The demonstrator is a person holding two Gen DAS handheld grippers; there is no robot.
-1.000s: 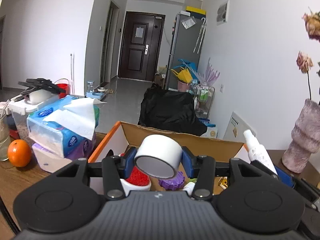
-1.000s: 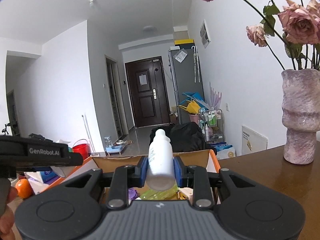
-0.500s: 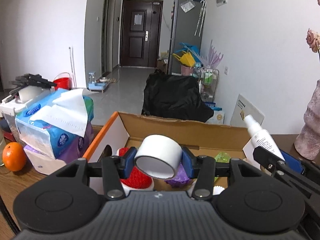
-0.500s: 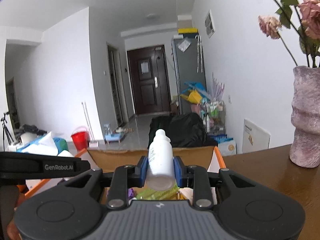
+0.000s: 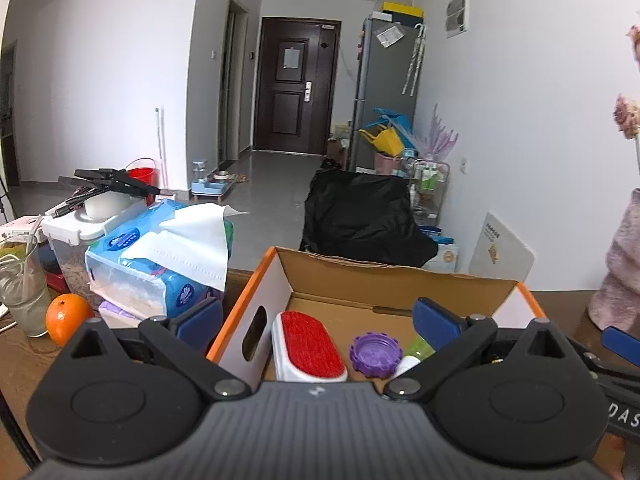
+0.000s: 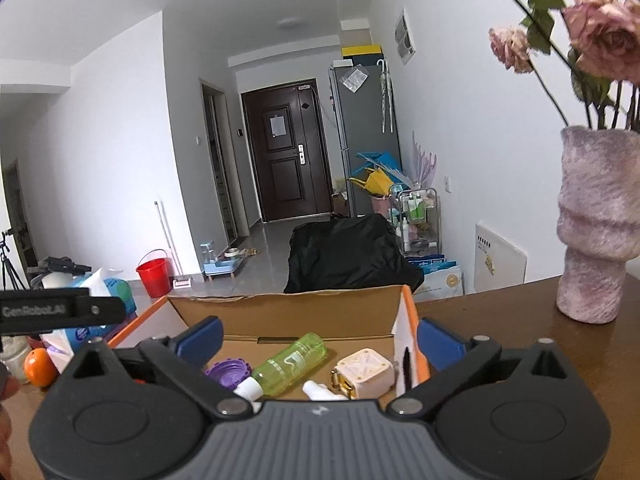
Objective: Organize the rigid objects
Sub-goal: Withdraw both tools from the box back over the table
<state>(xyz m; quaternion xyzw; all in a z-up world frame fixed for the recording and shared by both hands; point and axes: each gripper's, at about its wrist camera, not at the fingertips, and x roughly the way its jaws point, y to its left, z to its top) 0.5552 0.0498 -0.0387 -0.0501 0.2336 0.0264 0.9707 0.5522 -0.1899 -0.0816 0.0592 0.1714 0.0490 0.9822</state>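
An open cardboard box (image 5: 400, 276) with orange edges stands on the brown table, and both grippers hover over its near side. My left gripper (image 5: 318, 320) has its jaws opening wide, with nothing between the blue pads. Below it lie a red-faced white brush (image 5: 308, 346) and a purple lid (image 5: 376, 354). My right gripper (image 6: 320, 340) is likewise opening and holds nothing. Under it in the box (image 6: 280, 312) are a green bottle (image 6: 292, 364), a cream square case (image 6: 364, 372) and the tip of a white bottle (image 6: 320, 392). The tape roll is out of sight.
Left of the box sit a blue tissue pack (image 5: 160, 264), an orange (image 5: 66, 318), a glass (image 5: 20, 292) and a lidded clear container (image 5: 80, 232). A pink vase (image 6: 596, 224) with dried roses stands on the table (image 6: 500, 312) at the right.
Both grippers went from shut to wide open. The white tape roll left the left jaws and the white bottle left the right jaws; the bottle's tip now shows low in the box.
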